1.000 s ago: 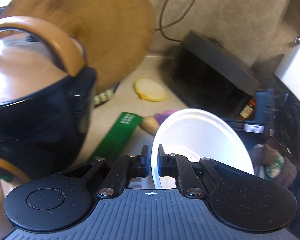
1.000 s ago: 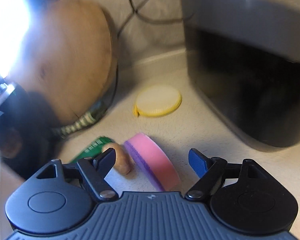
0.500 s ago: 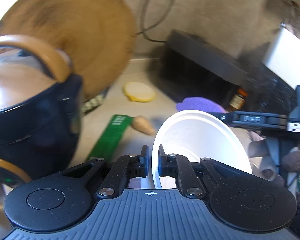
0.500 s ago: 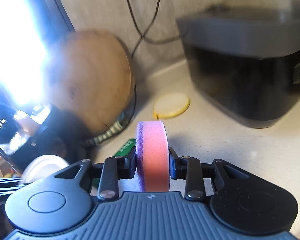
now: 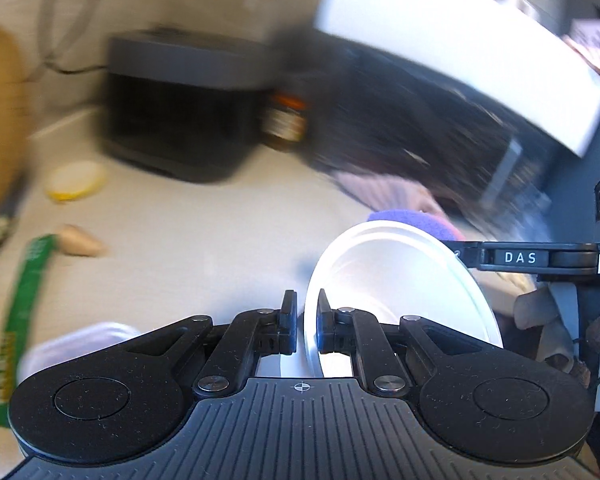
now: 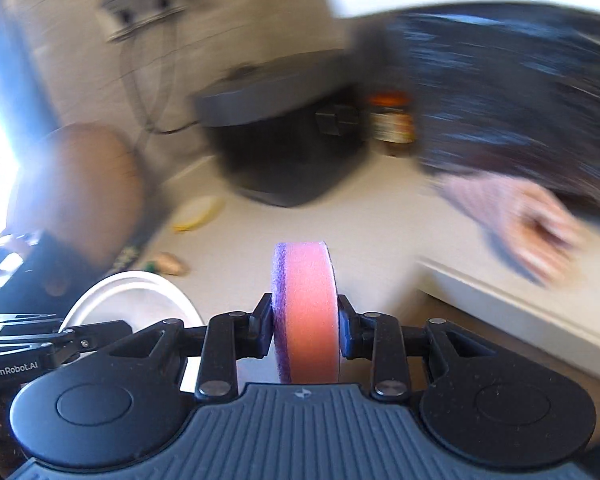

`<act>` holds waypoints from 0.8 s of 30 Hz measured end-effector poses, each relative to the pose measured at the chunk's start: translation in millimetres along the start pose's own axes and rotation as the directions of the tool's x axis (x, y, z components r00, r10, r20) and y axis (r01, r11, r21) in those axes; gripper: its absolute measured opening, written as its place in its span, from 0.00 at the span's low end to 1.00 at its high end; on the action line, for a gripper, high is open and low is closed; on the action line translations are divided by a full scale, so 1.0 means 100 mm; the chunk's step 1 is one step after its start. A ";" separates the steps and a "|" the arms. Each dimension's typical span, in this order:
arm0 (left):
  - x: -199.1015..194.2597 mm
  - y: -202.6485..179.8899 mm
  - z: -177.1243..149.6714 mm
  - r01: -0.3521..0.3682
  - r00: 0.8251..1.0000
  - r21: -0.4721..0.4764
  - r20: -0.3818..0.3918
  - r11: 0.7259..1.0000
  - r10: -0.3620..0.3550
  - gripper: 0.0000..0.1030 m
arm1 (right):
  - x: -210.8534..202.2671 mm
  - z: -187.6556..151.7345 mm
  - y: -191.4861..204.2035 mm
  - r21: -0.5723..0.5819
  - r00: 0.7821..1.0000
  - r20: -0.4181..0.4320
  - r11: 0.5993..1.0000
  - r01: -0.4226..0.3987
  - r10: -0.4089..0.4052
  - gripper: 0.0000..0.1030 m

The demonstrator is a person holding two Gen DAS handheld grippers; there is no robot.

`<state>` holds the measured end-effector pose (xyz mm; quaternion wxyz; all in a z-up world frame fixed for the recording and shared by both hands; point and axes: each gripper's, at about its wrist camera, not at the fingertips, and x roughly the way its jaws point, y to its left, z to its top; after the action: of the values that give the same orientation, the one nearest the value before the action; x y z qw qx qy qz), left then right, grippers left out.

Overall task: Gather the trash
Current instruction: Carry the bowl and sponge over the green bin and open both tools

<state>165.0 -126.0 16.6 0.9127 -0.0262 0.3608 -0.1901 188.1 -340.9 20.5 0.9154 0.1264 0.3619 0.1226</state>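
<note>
Fingers of the right gripper (image 6: 305, 330) press on both flat faces of a round pink sponge (image 6: 306, 312) with a purple scrub layer on its left side; the sponge stands on edge between the jaws, lifted clear of the pale countertop (image 6: 340, 232). The left gripper (image 5: 307, 330) pinches the rim of a white paper bowl (image 5: 400, 280), its jaws nearly closed on the thin edge, and the bowl stands tilted with its hollow facing right. In the left wrist view the purple edge of the sponge shows just behind the bowl's top rim, with the right gripper's black arm reaching in from the right. In the right wrist view the bowl sits low on the left, beside the sponge. On the countertop beyond lie a small tan scrap (image 5: 80, 242), a green strip of packaging (image 5: 20, 320) and a yellow round lid (image 5: 74, 180), all well apart from both grippers. A dark grey box-shaped appliance (image 6: 284, 136) stands against the wall, with a jar with an orange lid (image 6: 392, 124) just to its right. A round wooden board (image 6: 80, 188) leans at the left. Both views are blurred.
</note>
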 end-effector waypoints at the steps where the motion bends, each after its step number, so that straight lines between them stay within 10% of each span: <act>1: 0.08 -0.08 -0.03 0.026 0.999 0.020 -0.023 0.999 -0.026 0.11 | -0.09 -0.08 -0.11 0.028 0.999 0.000 0.999 0.036 -0.036 0.30; 12: 1.18 -0.70 -0.61 0.173 0.939 0.090 -0.316 0.981 -0.137 0.24 | -0.22 -1.12 -1.15 0.243 0.943 -0.173 0.915 0.321 -0.284 0.34; 24: 0.93 -0.52 -0.32 0.244 0.944 -0.068 -0.212 0.967 -0.253 0.24 | 0.27 -1.21 -1.12 0.246 0.938 -0.241 0.920 0.307 -0.249 0.48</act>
<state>188.4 -205.0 -58.1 0.8353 -0.0690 0.4569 -0.2981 137.9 -420.0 -117.5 0.8542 0.1881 0.4823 -0.0491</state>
